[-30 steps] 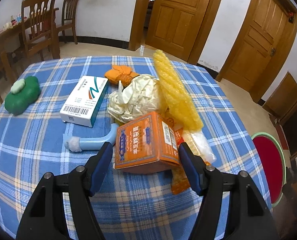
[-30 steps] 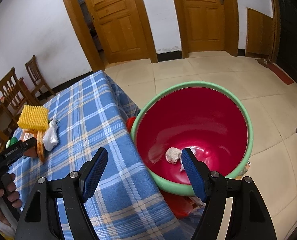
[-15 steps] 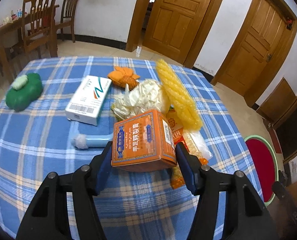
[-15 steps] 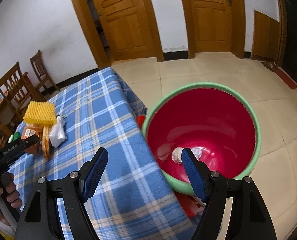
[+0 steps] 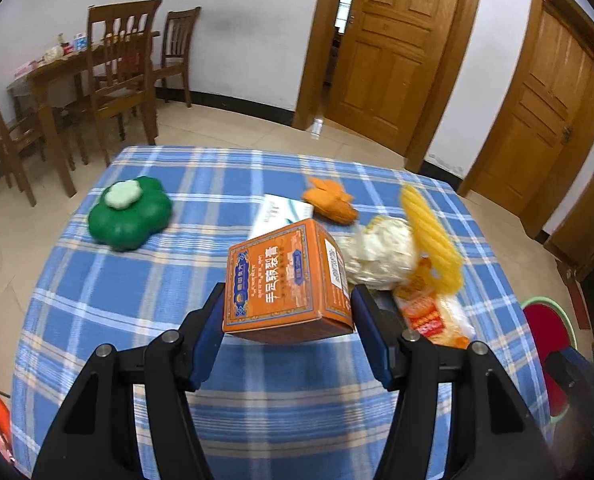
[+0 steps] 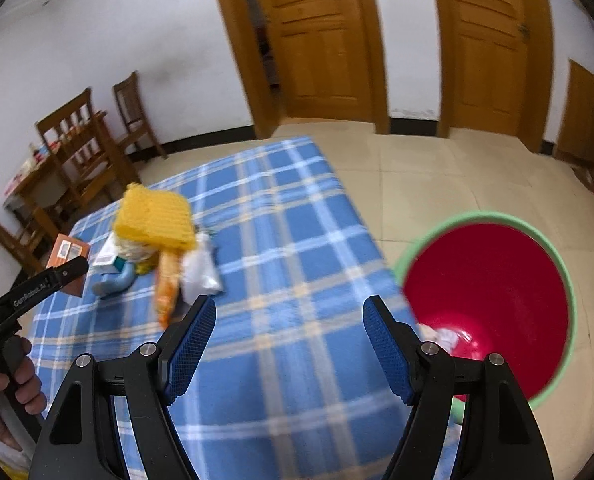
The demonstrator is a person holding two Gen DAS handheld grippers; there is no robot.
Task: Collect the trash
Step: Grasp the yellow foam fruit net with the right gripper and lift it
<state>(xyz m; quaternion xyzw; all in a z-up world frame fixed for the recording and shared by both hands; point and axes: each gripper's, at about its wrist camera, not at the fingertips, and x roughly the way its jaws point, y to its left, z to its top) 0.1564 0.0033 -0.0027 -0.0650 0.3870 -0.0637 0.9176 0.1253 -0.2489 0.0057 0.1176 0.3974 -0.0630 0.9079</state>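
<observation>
My left gripper (image 5: 287,306) is shut on an orange carton (image 5: 283,276) and holds it above the blue plaid table (image 5: 137,300). Behind it lie a crumpled white bag (image 5: 379,254), yellow foam netting (image 5: 431,236), an orange snack wrapper (image 5: 429,316), an orange peel (image 5: 331,202) and a white box (image 5: 281,212). My right gripper (image 6: 289,330) is open and empty above the table's right edge. The red basin with a green rim (image 6: 493,300) stands on the floor to its right, with white crumpled trash (image 6: 443,336) inside. The carton also shows in the right wrist view (image 6: 67,254).
A green lotus-shaped object (image 5: 131,212) sits at the table's left. A light blue tube (image 6: 115,282) lies by the trash pile. Wooden chairs and a table (image 5: 97,80) stand at the back left. Wooden doors (image 5: 389,48) line the far wall.
My left gripper has closed on the orange carton and lifted it off the table. My right gripper has swung left, from above the basin to above the table edge.
</observation>
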